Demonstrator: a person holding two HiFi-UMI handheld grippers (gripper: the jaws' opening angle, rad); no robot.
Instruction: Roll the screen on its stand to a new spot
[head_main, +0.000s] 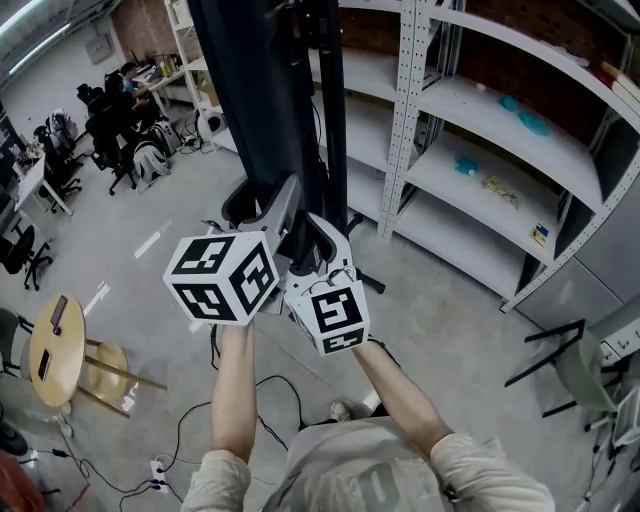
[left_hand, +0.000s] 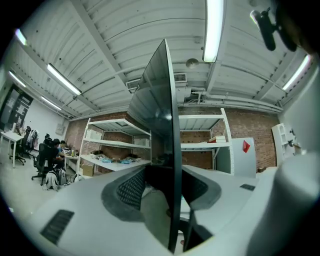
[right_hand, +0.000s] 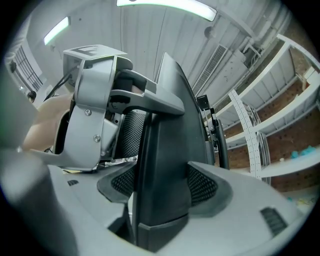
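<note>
The screen (head_main: 262, 100) is a tall dark panel on a black stand column (head_main: 335, 120), right in front of me. Both grippers hold its lower edge side by side. My left gripper (head_main: 284, 207) straddles that edge; in the left gripper view the thin screen edge (left_hand: 170, 150) runs between the left gripper (left_hand: 168, 190) jaws, pads against both faces. My right gripper (head_main: 326, 236) sits just to the right. In the right gripper view the thick screen body (right_hand: 165, 150) fills the right gripper (right_hand: 162, 182), both pads pressed on it. The stand's wheels are hidden.
White metal shelving (head_main: 480, 150) stands close on the right, behind the screen. A round wooden table (head_main: 55, 350) and loose cables (head_main: 200, 420) lie on the floor to the left. People sit at desks (head_main: 120, 110) far left. A black folding frame (head_main: 545, 350) stands right.
</note>
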